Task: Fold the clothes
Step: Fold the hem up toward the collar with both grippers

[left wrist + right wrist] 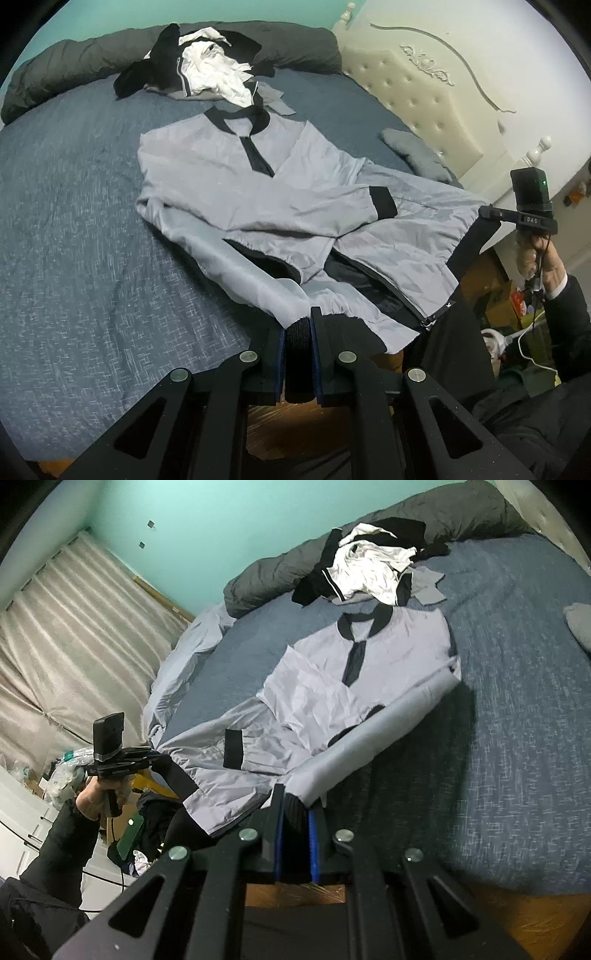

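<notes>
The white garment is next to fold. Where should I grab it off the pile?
Grip the white garment's crumpled lower end, which spills toward the grey jacket's collar. Come from the near side, over the jacket: black clothing overlaps its far left side, while that end lies uncovered.

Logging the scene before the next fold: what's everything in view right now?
jacket: one, grey with black trim, spread on the bed
clothes pile: one, black and white, far end of the bed
bedspread: one, blue, under everything
duvet: one, dark grey, bunched along the far edge
headboard: one, cream, right of the bed
curtain: one, beige, left of the bed
wall: teal, behind the bed
left gripper: black, near edge, shut on the jacket's cuff
right gripper: black, near edge, shut on the jacket's cuff
</notes>
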Demonstrator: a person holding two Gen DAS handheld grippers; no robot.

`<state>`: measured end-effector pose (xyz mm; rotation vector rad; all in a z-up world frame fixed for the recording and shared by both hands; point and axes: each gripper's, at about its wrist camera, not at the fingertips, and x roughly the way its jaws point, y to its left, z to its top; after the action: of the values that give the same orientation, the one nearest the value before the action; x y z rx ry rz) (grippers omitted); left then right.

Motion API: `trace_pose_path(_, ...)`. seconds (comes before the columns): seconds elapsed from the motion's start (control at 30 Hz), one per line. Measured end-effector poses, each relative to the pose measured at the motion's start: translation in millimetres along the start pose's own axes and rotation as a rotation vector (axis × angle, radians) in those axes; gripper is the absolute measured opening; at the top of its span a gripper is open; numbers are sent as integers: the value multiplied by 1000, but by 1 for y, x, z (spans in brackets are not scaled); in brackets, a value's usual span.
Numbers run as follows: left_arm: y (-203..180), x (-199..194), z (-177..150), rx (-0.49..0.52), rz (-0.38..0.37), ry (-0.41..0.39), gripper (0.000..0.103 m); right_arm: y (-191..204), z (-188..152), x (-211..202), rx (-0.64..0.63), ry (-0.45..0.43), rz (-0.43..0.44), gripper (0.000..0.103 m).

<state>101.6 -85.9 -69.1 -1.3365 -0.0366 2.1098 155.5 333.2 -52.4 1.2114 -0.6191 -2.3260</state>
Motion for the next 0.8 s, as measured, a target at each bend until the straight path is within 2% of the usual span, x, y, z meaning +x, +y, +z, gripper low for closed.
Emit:
trace_pose_path(0.3, -8, -15, 0, 27, -15, -35, 12, 19, 2, -19, -43, -29, 25, 10)
trace_pose_path(0.8, 24, -3, 43, -19, -27, -89, 12, -1, 53, 1, -13, -50, 13, 10)
